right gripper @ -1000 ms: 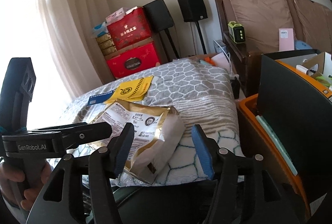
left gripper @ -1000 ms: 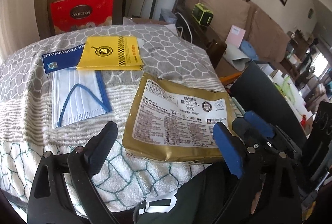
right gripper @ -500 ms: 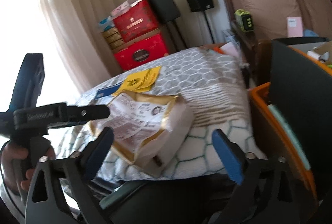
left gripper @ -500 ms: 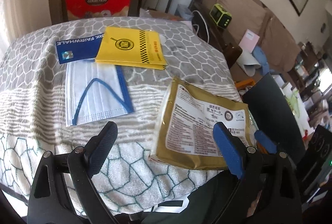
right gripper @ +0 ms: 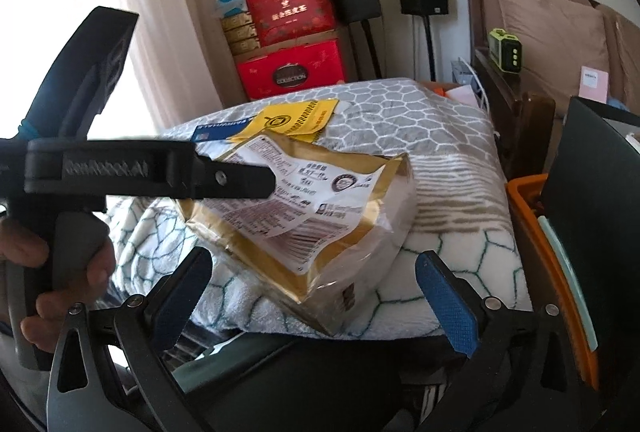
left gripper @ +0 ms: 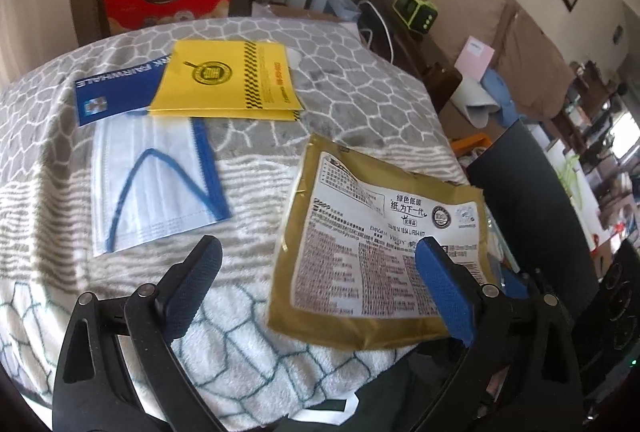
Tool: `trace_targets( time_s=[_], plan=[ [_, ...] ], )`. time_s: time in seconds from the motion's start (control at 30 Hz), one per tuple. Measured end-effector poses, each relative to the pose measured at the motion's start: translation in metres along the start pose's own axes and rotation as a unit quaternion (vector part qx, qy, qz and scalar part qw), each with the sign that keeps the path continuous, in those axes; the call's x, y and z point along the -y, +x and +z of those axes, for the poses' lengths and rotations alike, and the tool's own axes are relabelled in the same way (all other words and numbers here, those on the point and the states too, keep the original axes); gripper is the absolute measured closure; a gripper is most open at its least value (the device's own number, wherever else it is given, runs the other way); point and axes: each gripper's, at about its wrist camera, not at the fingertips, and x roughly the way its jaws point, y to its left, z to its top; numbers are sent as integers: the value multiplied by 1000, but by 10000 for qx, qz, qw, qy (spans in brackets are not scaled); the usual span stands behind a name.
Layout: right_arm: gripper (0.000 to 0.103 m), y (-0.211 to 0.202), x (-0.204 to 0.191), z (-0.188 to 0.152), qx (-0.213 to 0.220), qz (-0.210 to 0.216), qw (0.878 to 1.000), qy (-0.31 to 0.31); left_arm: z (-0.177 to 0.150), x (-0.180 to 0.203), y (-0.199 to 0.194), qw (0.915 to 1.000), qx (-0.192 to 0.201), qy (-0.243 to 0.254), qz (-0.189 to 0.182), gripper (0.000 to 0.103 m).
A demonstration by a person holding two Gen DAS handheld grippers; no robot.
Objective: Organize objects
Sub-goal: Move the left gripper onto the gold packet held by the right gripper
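gold packet (left gripper: 384, 248) lies flat, label up, at the near right part of the blanket-covered surface (left gripper: 248, 344), one corner overhanging the near edge. its long axis runs from the near edge away toward the yellow envelope (left gripper: 230, 80). right gripper (right gripper: 316, 296): jaws spread wide, nothing between the pads, packet's near corner straight ahead between the two fingers. left gripper (left gripper: 320, 284): also wide open and empty, packet under its right finger only, so off to one side. judgement: right hand is better lined up for a grab. further out: face mask (left gripper: 152, 184), blue card (left gripper: 116, 92) partly under the envelope. orange bin (right gripper: 552, 272) stands just right of the surface; a pale flat item shows at its rim, rest of contents hidden.
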Motion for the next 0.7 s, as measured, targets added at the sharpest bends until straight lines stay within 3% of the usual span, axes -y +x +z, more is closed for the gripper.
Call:
trace_targets(
  time_s=[0.2, 0.27, 0.4, 0.57, 0.6, 0.7],
  plan=[
    [1, 2, -7, -1, 94, -132, 9996, -221, 0, 11, 7, 9989, 78, 373, 282, 6],
    [7, 6, -11, -1, 14, -180, 9992, -354, 0, 14, 6, 9983, 87, 488, 315, 7],
    [10, 11, -15, -3, -87, -202, 9987, -458, 0, 17, 4, 9977, 119, 612, 254, 19],
    [14, 8, -4, -1, -2, 6, 9999, -112, 2, 12, 2, 9988, 100, 490, 0, 39],
    [14, 8, -2, 0, -18, 81, 10000, -46, 2, 11, 2, 9990, 68, 445, -82, 44],
    [14, 4, 14, 3, 43, 536, 9974, 485, 0, 15, 0, 9985, 79, 547, -42, 46]
  ],
)
